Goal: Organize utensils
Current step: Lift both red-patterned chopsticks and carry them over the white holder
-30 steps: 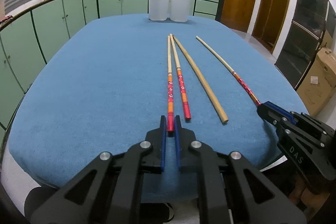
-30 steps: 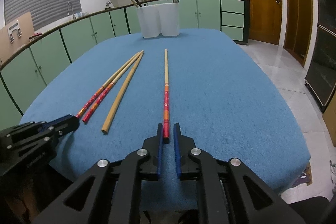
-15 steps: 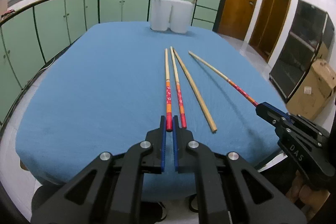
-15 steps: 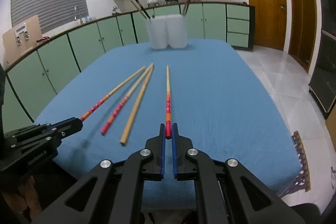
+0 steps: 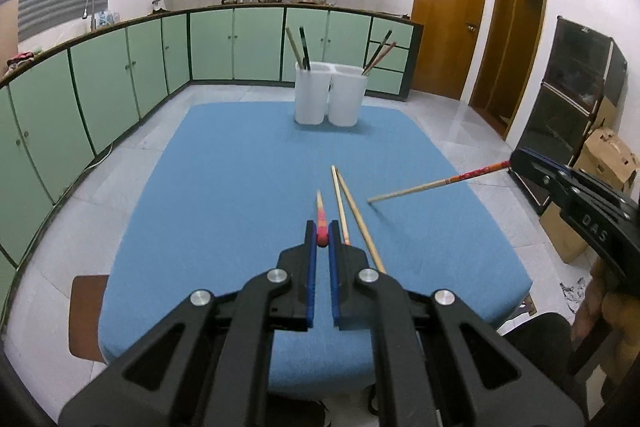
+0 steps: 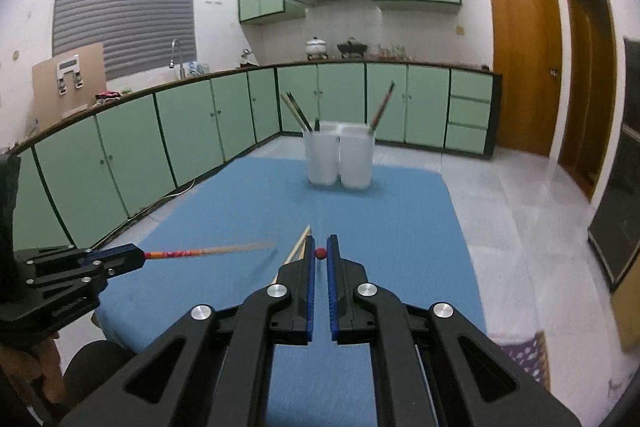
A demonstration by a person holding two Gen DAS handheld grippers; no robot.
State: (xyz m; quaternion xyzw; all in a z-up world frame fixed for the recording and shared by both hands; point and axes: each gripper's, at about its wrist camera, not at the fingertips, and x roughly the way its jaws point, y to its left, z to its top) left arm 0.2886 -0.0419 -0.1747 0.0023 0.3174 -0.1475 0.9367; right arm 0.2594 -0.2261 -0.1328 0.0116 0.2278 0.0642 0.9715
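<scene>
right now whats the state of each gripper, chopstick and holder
left gripper: shut on a red-ended chopstick, lifted
right gripper: shut on a second red-ended chopstick, lifted
two chopsticks: lying on the blue table
white holders: upright, chopsticks standing in both

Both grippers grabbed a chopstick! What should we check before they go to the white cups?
1. Left gripper shut on its red-ended bamboo chopstick: ok.
2. Right gripper shut on the other red-ended chopstick: ok.
3. Both held chopsticks lifted off the blue cloth table: ok.
4. Twin white plastic cups upright, openings free: ok.
5. Path to the cups clear: ok.
6. Two chopsticks left on the cloth, out of the way: ok.
</scene>
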